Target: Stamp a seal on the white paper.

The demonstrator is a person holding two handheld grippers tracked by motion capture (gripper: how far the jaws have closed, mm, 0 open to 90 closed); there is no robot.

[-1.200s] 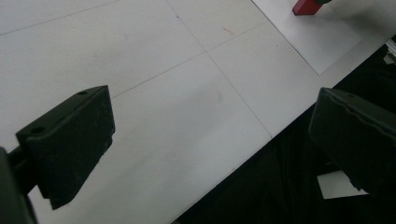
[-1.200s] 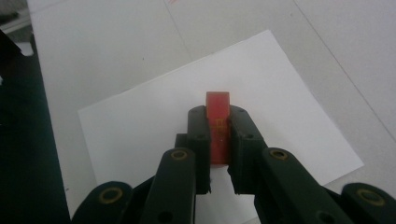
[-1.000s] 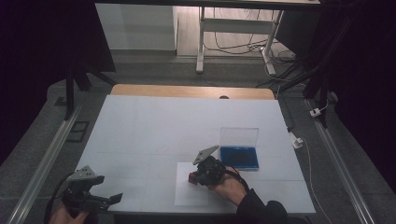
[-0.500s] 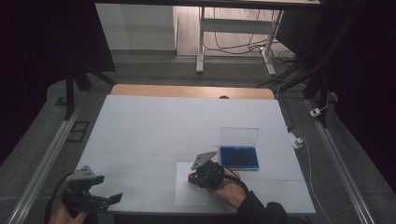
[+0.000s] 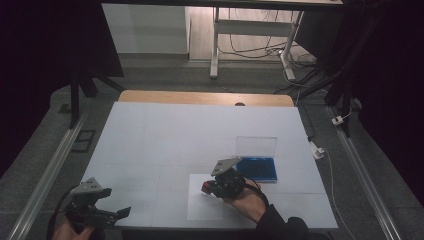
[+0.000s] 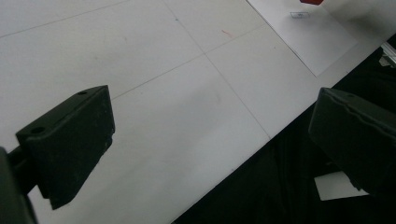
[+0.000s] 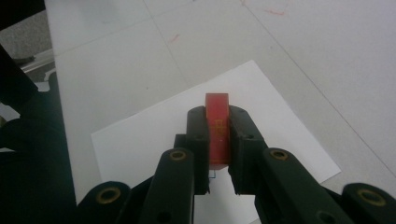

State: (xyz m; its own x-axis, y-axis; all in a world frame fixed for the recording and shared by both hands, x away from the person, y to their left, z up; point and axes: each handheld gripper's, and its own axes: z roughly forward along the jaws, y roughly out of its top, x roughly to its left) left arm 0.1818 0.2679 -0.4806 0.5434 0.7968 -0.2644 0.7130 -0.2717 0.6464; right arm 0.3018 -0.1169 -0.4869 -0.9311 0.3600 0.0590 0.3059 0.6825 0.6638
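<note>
My right gripper [image 5: 206,189] [image 7: 217,119] is shut on a small red stamp block [image 7: 217,127] [image 5: 205,188], gripping its two sides. It hangs just above the white paper sheet [image 5: 205,209] [image 7: 140,140] near the table's front edge. In the left gripper view the sheet [image 6: 306,39] carries a small rectangular printed mark [image 6: 299,15], with the red block [image 6: 312,2] at the top edge. A blue ink pad [image 5: 257,168] with its clear lid [image 5: 256,146] raised lies just right of the gripper. My left gripper [image 5: 118,213] [image 6: 210,135] stands open and empty over the front left corner.
The white table top [image 5: 165,135] has a wooden strip [image 5: 200,97] along its far edge. Metal rails [image 5: 55,165] run along both sides. A white plug and cable [image 5: 318,150] lie off the right edge, and dark floor lies beyond the front edge.
The right gripper with the red block has shifted only slightly over the paper. The left gripper has stayed in place.
</note>
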